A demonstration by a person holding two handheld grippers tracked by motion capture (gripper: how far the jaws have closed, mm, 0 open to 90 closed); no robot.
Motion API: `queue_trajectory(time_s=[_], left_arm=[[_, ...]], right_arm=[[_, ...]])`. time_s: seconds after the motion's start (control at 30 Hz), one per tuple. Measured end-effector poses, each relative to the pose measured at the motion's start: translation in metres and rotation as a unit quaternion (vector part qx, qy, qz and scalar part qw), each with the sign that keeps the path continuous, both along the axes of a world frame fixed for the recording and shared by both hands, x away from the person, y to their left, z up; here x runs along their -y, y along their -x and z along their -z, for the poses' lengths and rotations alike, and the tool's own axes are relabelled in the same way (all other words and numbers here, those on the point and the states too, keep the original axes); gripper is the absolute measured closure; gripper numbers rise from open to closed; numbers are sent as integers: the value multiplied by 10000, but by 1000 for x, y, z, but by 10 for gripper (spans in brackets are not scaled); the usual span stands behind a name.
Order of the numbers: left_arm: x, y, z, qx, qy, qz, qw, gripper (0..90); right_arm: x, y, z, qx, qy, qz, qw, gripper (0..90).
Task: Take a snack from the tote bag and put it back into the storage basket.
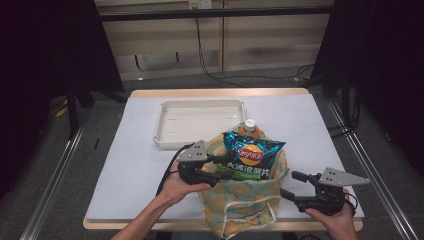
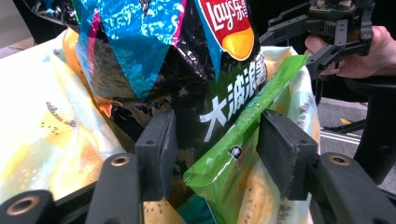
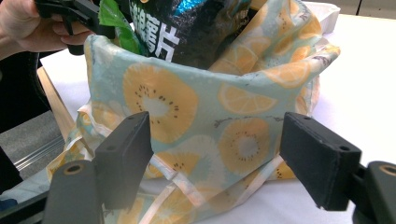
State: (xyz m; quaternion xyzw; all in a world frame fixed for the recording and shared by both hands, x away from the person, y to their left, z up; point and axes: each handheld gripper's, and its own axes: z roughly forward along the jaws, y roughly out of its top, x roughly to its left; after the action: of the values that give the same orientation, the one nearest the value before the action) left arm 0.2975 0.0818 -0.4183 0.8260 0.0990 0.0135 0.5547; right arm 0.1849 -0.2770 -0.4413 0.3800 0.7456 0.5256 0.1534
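Here, chip bag upright in the fruit-print tote bag at the near edge of the desk, top half sticking out above the rim. Behind it, an orange-capped bottle, also in the tote. Left gripper at the chip bag's green lower seam, jaws spread on either side, pads not pressing. Right gripper just beside the tote's right side, jaws wide apart, holding nothing. Farther back, white tray lying flat.
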Motion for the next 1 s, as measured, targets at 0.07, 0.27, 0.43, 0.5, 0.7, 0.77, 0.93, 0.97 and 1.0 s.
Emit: queue_trajectory(time_s=[0.07, 0.27, 0.43, 0.5, 0.7, 0.77, 0.93, 0.97, 1.0], left_arm=[[0, 0, 0, 10, 5, 12, 10000, 477], [-2, 1, 0, 66, 3, 157, 9999, 520], [-8, 4, -2, 19, 8, 202, 9998, 576], [-10, 5, -1, 39, -67, 224, 9997, 586], [-13, 6, 4, -22, -200, 286, 9994, 605], [-14, 6, 3, -70, -197, 344, 9992, 632], [-18, 7, 2, -84, -213, 338, 9992, 637], [-19, 8, 1, -39, -212, 294, 9993, 632], [-19, 9, 1, -56, -209, 336, 9992, 648]], right_arm=[[0, 0, 0, 4, 2, -5, 10000, 248], [0, 0, 0, -4, -2, 0, 10000, 246], [1, 1, 0, 15, -26, -13, 10000, 242], [1, 1, 0, 10, -26, -4, 10000, 241], [0, 1, 0, -8, -29, -12, 10000, 237], [1, 1, 0, -3, -28, -9, 10000, 236], [1, 2, 0, -7, -26, 20, 10000, 235], [1, 2, 0, -3, -28, 6, 10000, 235], [1, 2, 0, 3, -22, 9, 10000, 233]])
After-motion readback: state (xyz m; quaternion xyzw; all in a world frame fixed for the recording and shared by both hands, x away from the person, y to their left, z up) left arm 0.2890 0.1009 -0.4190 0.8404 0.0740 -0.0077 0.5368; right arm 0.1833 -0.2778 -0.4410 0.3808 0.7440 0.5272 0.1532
